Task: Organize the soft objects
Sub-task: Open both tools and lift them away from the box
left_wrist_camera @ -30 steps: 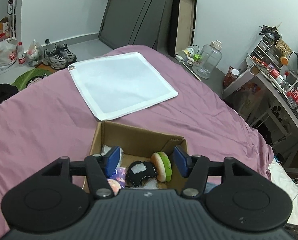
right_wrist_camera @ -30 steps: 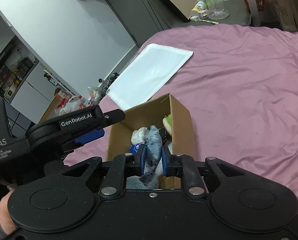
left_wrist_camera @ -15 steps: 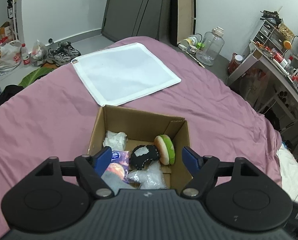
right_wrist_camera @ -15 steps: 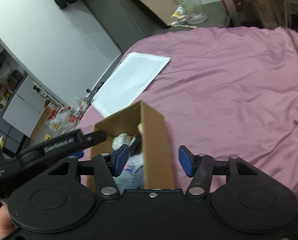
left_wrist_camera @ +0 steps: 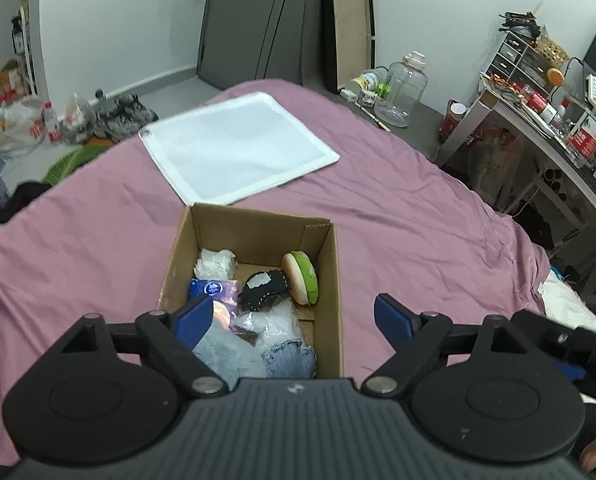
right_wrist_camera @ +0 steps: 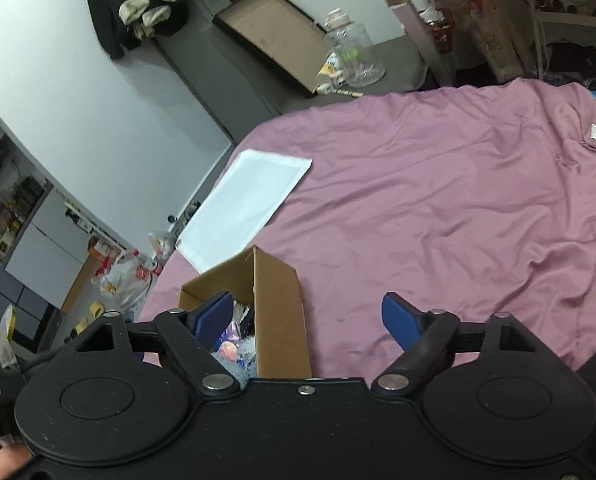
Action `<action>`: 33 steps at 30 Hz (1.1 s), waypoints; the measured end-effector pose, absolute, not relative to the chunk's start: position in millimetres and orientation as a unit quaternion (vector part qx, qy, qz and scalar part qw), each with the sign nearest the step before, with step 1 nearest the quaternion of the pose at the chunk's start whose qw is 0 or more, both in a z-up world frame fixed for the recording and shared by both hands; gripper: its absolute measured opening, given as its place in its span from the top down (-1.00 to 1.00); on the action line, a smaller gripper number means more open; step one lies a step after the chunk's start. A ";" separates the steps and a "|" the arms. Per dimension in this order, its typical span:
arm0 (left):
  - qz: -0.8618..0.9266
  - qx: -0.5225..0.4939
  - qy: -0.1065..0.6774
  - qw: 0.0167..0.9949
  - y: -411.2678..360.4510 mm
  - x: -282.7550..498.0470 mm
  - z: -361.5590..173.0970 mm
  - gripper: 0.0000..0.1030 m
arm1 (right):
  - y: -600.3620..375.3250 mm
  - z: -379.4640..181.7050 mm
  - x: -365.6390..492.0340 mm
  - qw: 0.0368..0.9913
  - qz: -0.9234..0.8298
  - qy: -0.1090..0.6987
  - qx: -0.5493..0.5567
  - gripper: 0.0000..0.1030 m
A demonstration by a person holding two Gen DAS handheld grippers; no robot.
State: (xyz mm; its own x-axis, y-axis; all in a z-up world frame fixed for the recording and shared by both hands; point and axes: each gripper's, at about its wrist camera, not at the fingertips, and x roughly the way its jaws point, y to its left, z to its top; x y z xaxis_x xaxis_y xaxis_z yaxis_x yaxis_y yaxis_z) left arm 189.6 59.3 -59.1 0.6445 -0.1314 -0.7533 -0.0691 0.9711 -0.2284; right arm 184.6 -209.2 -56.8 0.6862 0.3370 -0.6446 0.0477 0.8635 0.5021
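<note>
An open cardboard box (left_wrist_camera: 325,272) stands on the pink bedsheet (left_wrist_camera: 397,220). Inside it lie a plush burger (left_wrist_camera: 301,282), a black felt toy (left_wrist_camera: 264,289), white stuffing (left_wrist_camera: 214,261), a blue packet (left_wrist_camera: 212,288) and denim cloth (left_wrist_camera: 286,362). My left gripper (left_wrist_camera: 294,318) hovers open above the box's near end, holding nothing. In the right wrist view the box (right_wrist_camera: 278,312) sits low left of centre; my right gripper (right_wrist_camera: 309,318) is open and empty above its right wall. A white flat mesh bag (left_wrist_camera: 238,146) lies beyond the box.
A desk (left_wrist_camera: 545,120) with drawers and clutter stands to the right of the bed. A clear water jug (left_wrist_camera: 403,94) and a leaning board (left_wrist_camera: 351,28) are on the floor behind. Shoes and plastic bags (left_wrist_camera: 18,124) lie at the left. Bare pink sheet (right_wrist_camera: 437,208) spreads to the right.
My right gripper let go of the denim cloth into the box, opened wide and pulled back to the right. The left gripper opened wider and rose away from the box.
</note>
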 end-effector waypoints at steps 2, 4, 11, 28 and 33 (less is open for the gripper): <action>-0.017 -0.113 0.419 0.901 55.6 183.9 -53.2 -0.70 | -216.1 -54.3 181.5 0.883 0.082 0.385 0.254 -0.66; -0.018 -0.118 0.422 0.899 54.2 178.9 -48.1 -0.71 | -221.9 -51.1 178.0 0.882 0.084 0.385 0.257 -0.81; -0.019 -0.098 0.425 0.900 42.3 160.0 -28.6 -0.82 | -234.3 -38.4 164.8 0.885 0.088 0.388 0.242 -0.99; -0.023 -0.057 0.411 0.910 13.3 107.0 7.7 -0.94 | -245.8 -5.5 118.7 0.904 0.095 0.381 0.168 -1.00; -0.017 -0.051 0.408 0.911 10.4 89.6 12.6 -0.94 | -249.7 2.3 105.0 0.911 0.088 0.373 0.151 -1.00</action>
